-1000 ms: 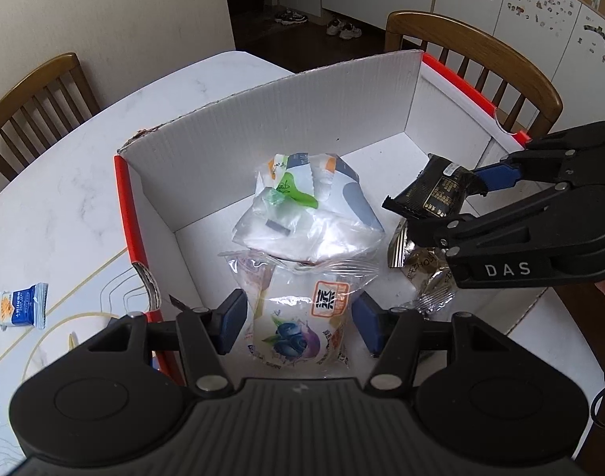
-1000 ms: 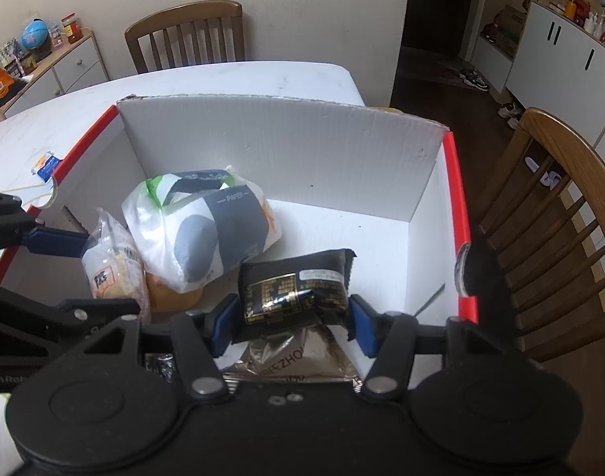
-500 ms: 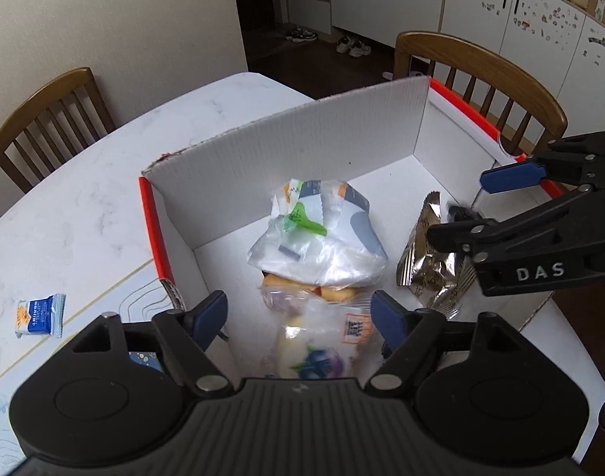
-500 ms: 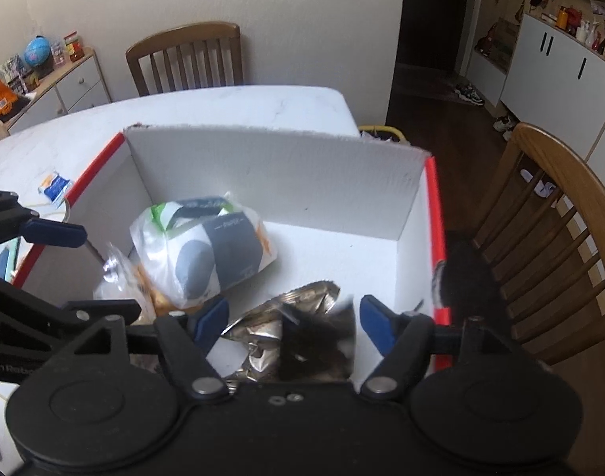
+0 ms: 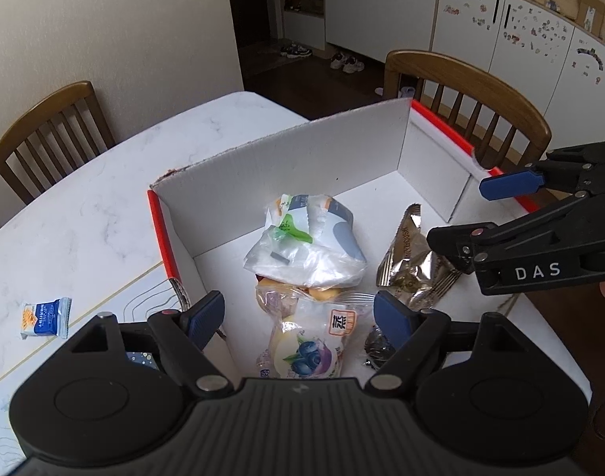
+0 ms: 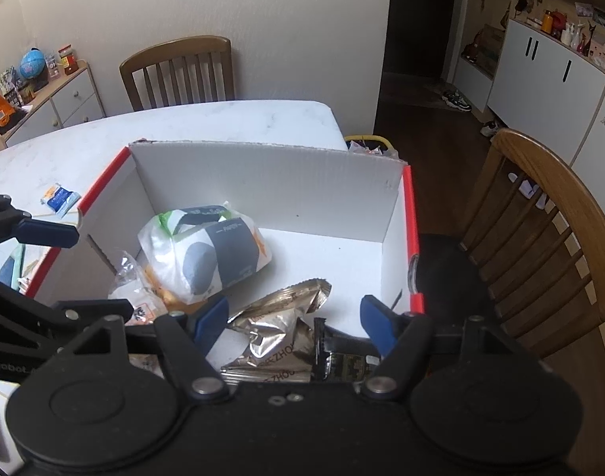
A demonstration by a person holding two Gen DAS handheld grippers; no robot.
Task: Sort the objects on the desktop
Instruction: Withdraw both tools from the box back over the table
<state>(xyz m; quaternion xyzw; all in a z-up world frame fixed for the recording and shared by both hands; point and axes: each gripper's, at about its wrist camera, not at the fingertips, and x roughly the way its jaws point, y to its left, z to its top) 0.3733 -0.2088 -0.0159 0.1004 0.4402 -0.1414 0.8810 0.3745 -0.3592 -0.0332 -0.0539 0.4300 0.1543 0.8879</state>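
We have both tools poised above the white cardboard box (image 5: 286, 166) with the red edges, and neither holds anything. The left hand-held gripper (image 5: 298, 317) has its jaws apart, the blueberry snack bag (image 5: 308, 351) lying loose in the box beneath them, untouched by either pad. The right hand-held gripper (image 6: 294, 317) is likewise spread wide over the silver foil packet (image 6: 278, 317) and the small black packet (image 6: 338, 351), which rest on the box floor. At about twelve o'clock from the blueberry bag sits the white bread bag (image 5: 306, 242) with a green clip.

As we read it, the step in hand is clearing the box and going for the next item. One thing is left out on the desk (image 5: 84, 206): a small blue and orange packet (image 5: 44, 317), at about nine o'clock from the left tool, well outside the box's red rim.

To do this well, we should lift straight clear of the box walls before swinging sideways, keep the jaws wide, and come down on the flat packet from above so the pads close across its short sides.
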